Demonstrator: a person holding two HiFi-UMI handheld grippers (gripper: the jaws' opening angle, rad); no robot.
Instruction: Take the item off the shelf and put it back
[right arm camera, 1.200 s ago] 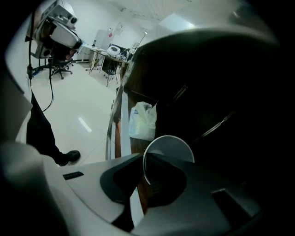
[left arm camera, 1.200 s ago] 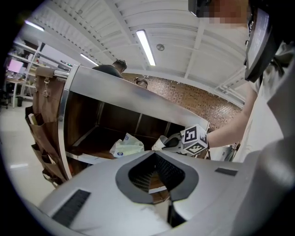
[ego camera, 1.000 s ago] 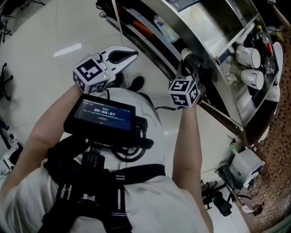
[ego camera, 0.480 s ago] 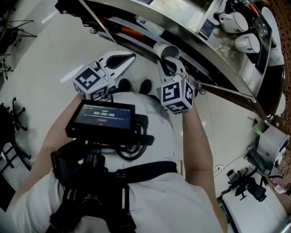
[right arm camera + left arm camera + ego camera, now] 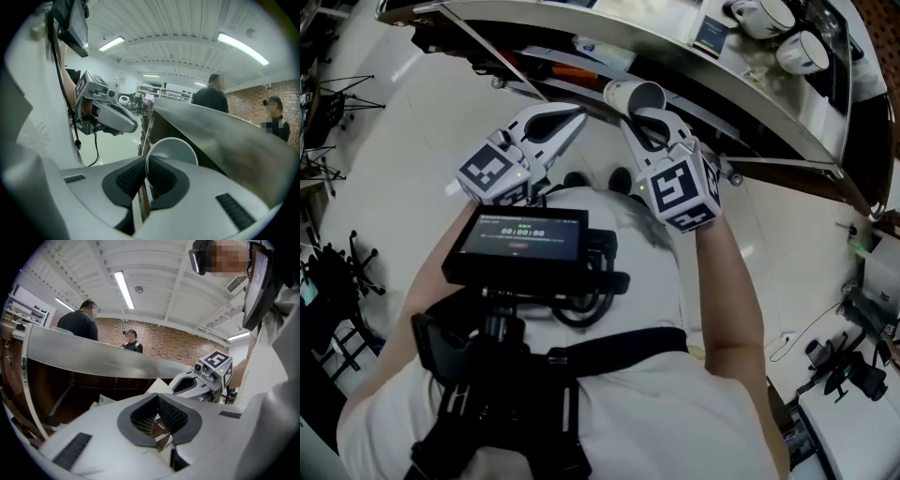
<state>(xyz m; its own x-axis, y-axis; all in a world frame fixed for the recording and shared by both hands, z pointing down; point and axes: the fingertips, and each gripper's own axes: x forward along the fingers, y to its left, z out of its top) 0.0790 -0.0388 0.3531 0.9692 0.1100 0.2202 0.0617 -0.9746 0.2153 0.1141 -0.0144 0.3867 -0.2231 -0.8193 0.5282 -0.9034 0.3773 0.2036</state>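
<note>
A white cup (image 5: 634, 95) is pinched by its rim in my right gripper (image 5: 648, 122), which is shut on it, just in front of the steel shelf (image 5: 750, 111). In the right gripper view the cup's (image 5: 171, 147) open mouth faces the camera, its rim between the pads of the gripper (image 5: 146, 174). My left gripper (image 5: 570, 116) is shut and holds nothing, a little left of the cup. The left gripper view shows its own jaws (image 5: 157, 422) closed, and the right gripper (image 5: 199, 380) beyond them.
Two more white cups (image 5: 804, 51) lie on the shelf's upper level at the far right. A screen (image 5: 523, 237) is mounted on the chest rig. Stands and gear (image 5: 853, 366) sit on the floor at right. Two people stand behind the counter (image 5: 213, 96).
The right gripper has drawn the cup out from the shelf and toward the left gripper. The left gripper has barely moved.
</note>
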